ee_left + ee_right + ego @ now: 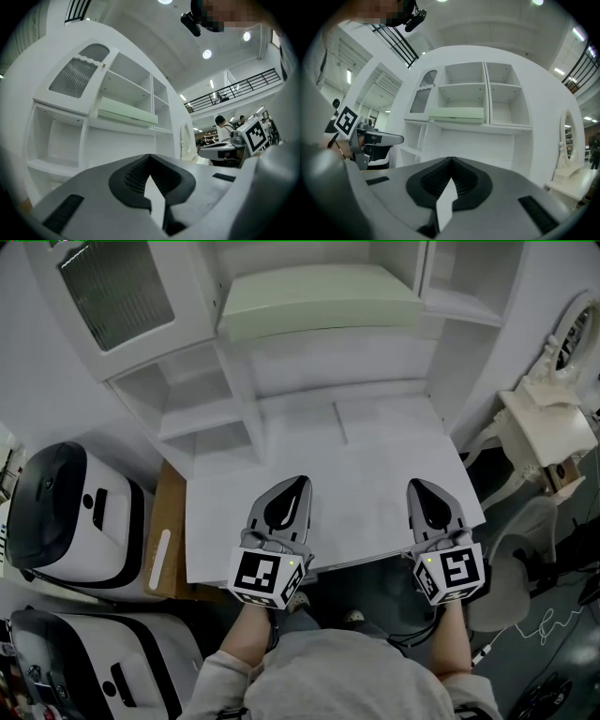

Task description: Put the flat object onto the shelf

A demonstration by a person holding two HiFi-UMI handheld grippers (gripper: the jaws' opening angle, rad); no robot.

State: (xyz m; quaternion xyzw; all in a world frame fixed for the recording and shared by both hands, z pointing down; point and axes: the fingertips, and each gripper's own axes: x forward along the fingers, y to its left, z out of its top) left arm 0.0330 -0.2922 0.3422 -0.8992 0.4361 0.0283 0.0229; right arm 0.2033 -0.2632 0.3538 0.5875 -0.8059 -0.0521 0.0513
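White shelf unit (202, 418) ahead | left gripper (298, 484), right gripper (418, 486) both clamp white board (366, 512)

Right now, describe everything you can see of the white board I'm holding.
The board is a plain white, matte, thin flat panel, held roughly level before the white shelf unit. The left gripper and right gripper are each shut on its near edge. Its far edge blends into the shelf unit; contact there is unclear.
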